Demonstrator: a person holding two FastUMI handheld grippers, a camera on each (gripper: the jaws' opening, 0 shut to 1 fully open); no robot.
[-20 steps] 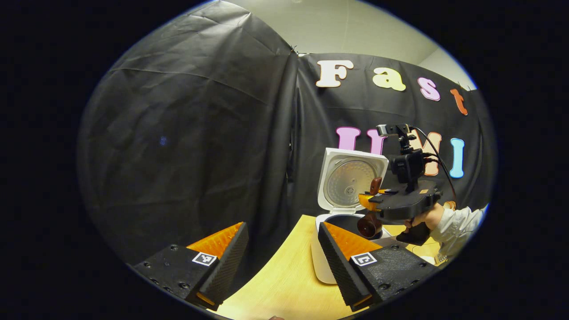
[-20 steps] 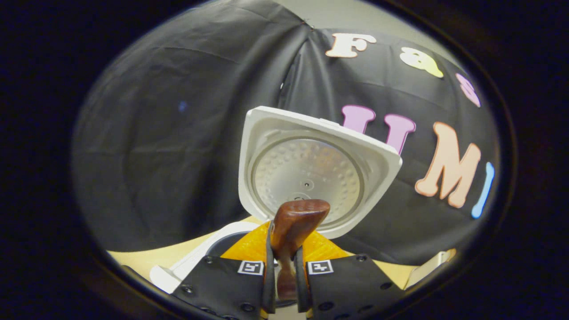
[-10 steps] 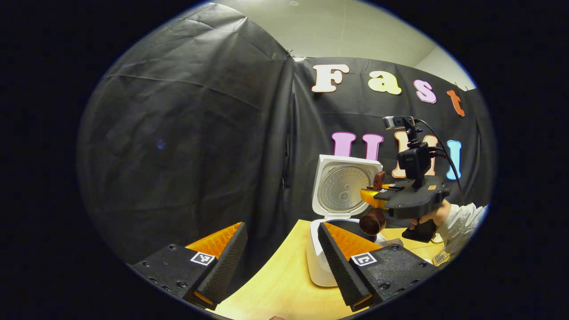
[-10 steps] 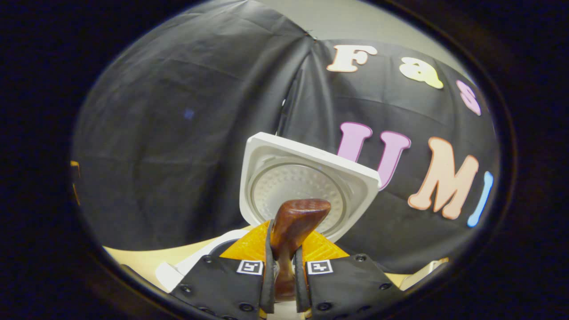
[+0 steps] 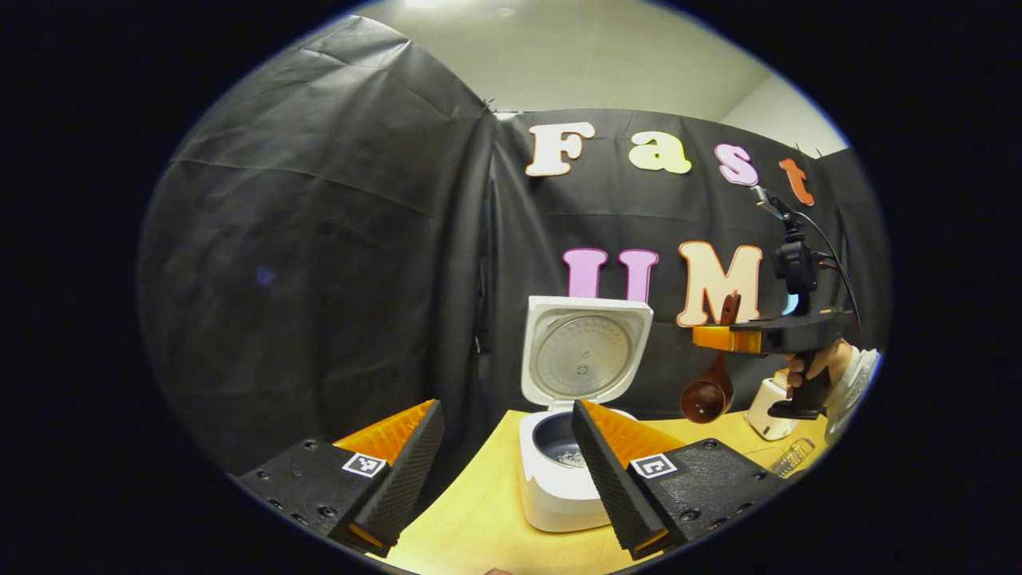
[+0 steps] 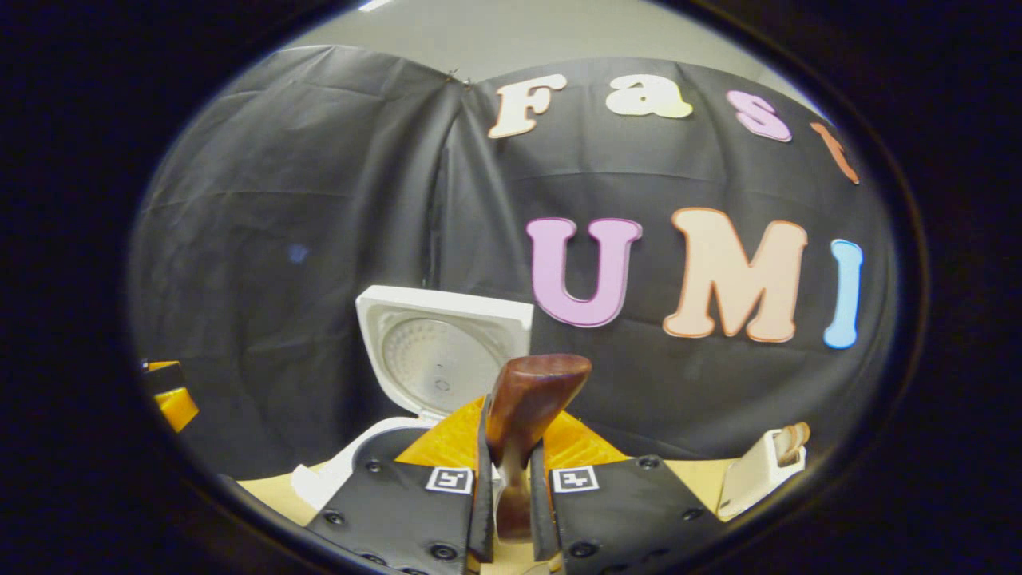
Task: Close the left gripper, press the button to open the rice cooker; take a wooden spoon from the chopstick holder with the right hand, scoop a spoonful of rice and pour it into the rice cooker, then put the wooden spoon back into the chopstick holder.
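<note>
My right gripper (image 6: 507,479) is clamped on the wooden spoon (image 6: 523,415), both fingers pressing its handle at the bottom centre of the right gripper view; the handle's end stands up between them and hides part of what lies behind. The spoon's bowl is cut off there, but it shows in the left gripper view, at right of centre, where the wooden spoon (image 5: 709,393) hangs bowl-down from the right gripper (image 5: 718,339) in my hand (image 5: 818,369). I cannot tell whether anything is in the bowl. My left gripper (image 5: 503,471) stands with fingers wide apart at the bottom of that view. The rice cooker (image 5: 559,479) sits between them, lid upright (a few pale grains seem to lie in its dark pot). The chopstick holder (image 6: 754,471), lower right in the right gripper view, holds one brown handle; its base is cut off.
</note>
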